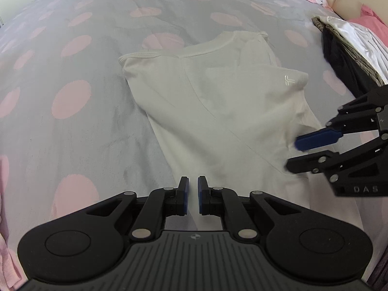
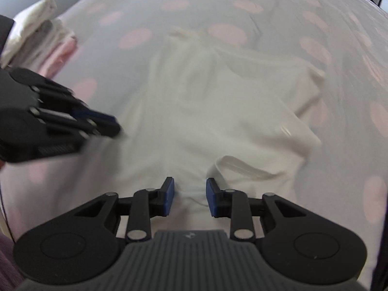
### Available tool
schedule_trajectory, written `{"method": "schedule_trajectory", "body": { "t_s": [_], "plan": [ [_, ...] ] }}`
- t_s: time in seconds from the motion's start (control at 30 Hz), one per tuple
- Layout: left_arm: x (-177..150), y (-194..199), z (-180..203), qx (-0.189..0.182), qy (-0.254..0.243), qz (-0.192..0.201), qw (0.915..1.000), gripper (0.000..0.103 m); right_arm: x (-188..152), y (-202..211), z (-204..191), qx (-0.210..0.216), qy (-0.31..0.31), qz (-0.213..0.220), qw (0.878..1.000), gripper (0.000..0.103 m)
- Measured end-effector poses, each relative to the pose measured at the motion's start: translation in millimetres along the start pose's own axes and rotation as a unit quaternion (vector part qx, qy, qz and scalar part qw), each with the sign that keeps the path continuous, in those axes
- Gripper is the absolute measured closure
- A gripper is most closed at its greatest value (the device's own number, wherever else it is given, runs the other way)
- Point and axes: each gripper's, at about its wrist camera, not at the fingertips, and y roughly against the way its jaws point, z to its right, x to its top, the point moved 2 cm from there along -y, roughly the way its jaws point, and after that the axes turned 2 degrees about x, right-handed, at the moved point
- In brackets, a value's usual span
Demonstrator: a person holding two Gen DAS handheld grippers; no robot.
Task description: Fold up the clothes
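Soft, even daylight fills both views, a little dim and cool, with no hard glare. In the left wrist view the picture is sharp: the weave and seams of the cream short-sleeved cotton shirt (image 1: 218, 101) read clearly on the grey bed cover with pink dots (image 1: 72, 97), and only faint shadows lie under the shirt's folds. The right wrist view is smeared by motion blur; the cream shirt (image 2: 218, 111) and the left hand-held gripper (image 2: 116, 126) look streaked. Both fisheye pictures bow the bed strongly toward its edges, with dark corners.
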Motion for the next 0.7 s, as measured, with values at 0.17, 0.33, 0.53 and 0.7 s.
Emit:
{"method": "schedule_trajectory", "body": {
  "t_s": [0.17, 0.33, 0.53, 0.7],
  "plan": [
    [-2, 4, -8, 0.012, 0.01, 0.004, 0.9999, 0.098, -15, 11, 25, -0.009, -0.041, -0.015, 0.999, 0.063],
    [3, 4, -30, 0.022, 0.046, 0.021, 0.9985, 0.098, -4, 36, 37, 0.007, -0.063, 0.046, 0.997, 0.063],
    [15, 2, -46, 0.02, 0.059, 0.045, 0.997, 0.098, 34, 33, 27, 0.027, -0.028, 0.116, 0.992, 0.064],
    [20, -4, -51, -0.017, 0.059, 0.051, 0.9968, 0.098, 78, 17, 17, 0.052, 0.006, 0.161, 0.986, 0.064]
  ]
}}
